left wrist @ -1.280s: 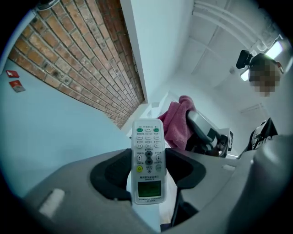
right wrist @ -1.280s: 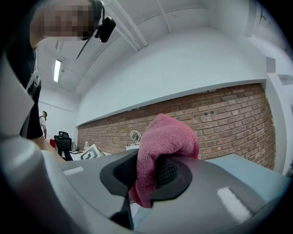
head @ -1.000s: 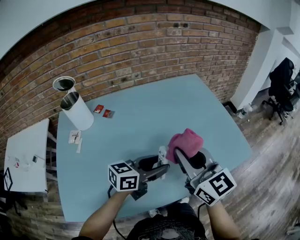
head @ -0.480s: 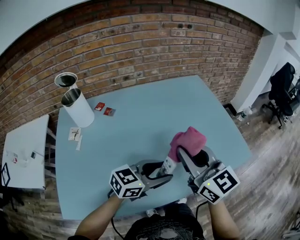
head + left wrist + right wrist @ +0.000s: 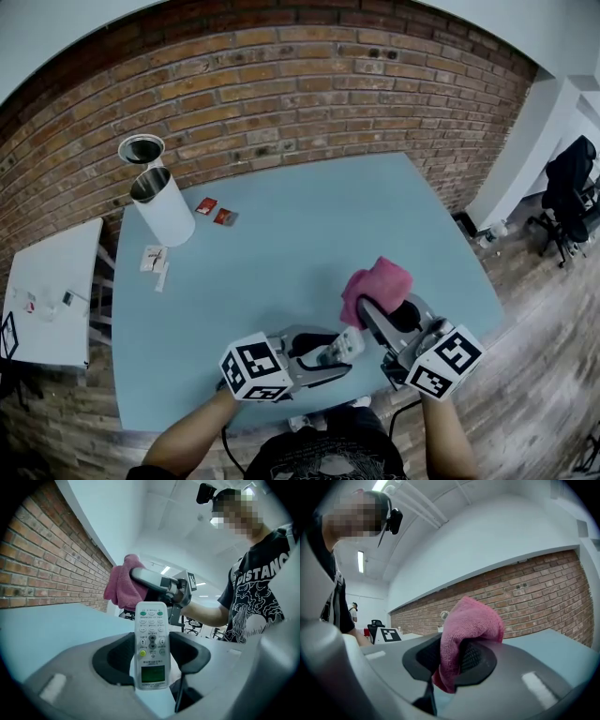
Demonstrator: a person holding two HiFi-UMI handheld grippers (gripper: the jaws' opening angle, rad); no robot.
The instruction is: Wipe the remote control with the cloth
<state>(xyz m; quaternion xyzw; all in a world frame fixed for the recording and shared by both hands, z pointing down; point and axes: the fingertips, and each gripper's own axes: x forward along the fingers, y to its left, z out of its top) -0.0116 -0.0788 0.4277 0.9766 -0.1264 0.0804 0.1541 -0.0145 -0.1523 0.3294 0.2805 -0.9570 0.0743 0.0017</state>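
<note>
The left claw point(image 5: 343, 351) holds the remote point(image 5: 151, 644). The right claw point(image 5: 378, 312) beside it pinches the pink cloth point(image 5: 376, 285). White cans point(image 5: 167, 216) stand far ahead.

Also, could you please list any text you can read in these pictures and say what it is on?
"DISTANC", cut off at the picture's edge: on the person's black T-shirt.
Button labels on the remote control: too small to read.
Two red cards: too small to read.

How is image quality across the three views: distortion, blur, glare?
Head view: heavy fisheye curves the brick wall, lighting even. Left gripper view: remote control sharp, dark corner vignette, small bright ceiling lights. Right gripper view: pink cloth sharp, foreground nearest the lens soft.
</note>
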